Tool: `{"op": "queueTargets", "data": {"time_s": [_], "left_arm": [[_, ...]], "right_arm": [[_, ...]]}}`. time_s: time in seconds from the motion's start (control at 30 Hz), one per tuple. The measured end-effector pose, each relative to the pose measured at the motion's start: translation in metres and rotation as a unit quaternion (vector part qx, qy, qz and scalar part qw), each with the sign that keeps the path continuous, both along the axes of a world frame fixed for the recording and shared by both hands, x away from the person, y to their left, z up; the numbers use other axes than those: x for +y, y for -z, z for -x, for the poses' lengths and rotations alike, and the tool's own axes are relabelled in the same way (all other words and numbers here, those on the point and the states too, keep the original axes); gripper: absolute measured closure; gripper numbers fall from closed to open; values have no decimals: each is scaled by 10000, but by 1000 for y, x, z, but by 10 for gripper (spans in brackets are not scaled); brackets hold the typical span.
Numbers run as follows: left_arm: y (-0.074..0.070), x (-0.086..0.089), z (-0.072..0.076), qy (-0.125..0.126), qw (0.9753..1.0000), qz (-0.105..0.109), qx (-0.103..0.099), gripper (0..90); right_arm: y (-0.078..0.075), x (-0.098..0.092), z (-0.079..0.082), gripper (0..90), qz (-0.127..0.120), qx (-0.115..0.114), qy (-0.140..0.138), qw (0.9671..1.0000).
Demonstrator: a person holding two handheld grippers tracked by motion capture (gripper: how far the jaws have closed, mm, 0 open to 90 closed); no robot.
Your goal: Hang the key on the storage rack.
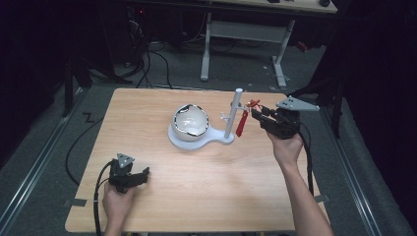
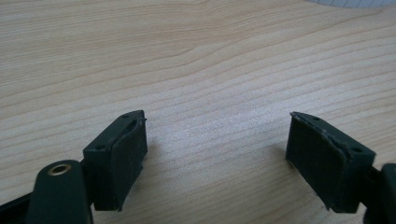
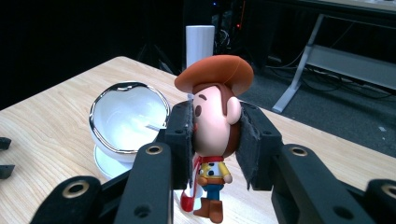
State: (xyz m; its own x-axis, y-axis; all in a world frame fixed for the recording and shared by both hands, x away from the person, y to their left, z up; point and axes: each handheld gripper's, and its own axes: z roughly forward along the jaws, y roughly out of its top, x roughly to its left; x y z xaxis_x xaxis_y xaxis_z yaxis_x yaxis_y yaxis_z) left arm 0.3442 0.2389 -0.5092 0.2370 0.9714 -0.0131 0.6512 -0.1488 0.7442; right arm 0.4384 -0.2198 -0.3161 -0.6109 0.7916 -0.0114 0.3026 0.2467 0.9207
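Right gripper view: right gripper (image 3: 215, 140) clamping both jaws on the head of a cowboy figurine (image 3: 215, 126), holding it upright above the table (image 3: 42, 126), near the white post (image 3: 200, 44) and the white bowl-shaped seat (image 3: 126, 122). High view: gripping the figurine (image 1: 253, 104) just beside the post (image 1: 234, 110) of the stand (image 1: 206, 138). Left gripper (image 1: 139, 178) resting low at the near left, jaws spread wide over bare wood, holding nothing.

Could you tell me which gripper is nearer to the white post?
Right. The right gripper holds a cowboy figure beside the post; the left gripper rests far away.
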Motion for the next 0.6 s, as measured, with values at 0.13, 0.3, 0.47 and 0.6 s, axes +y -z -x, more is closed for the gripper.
{"op": "queueTargets", "data": {"time_s": [0.13,0.3,0.47,0.6], "left_arm": [[0,0,0,0,10000,6,0,208],[0,0,0,-1,10000,16,-1,208],[0,1,0,0,10000,28,3,208],[0,1,0,0,10000,26,2,208]], "right_arm": [[-1,3,-1,678,30,0,-12,10000],[0,3,-4,678,44,45,12,10000],[2,3,-7,678,24,95,50,9999],[4,0,-8,678,4,116,88,9999]]}}
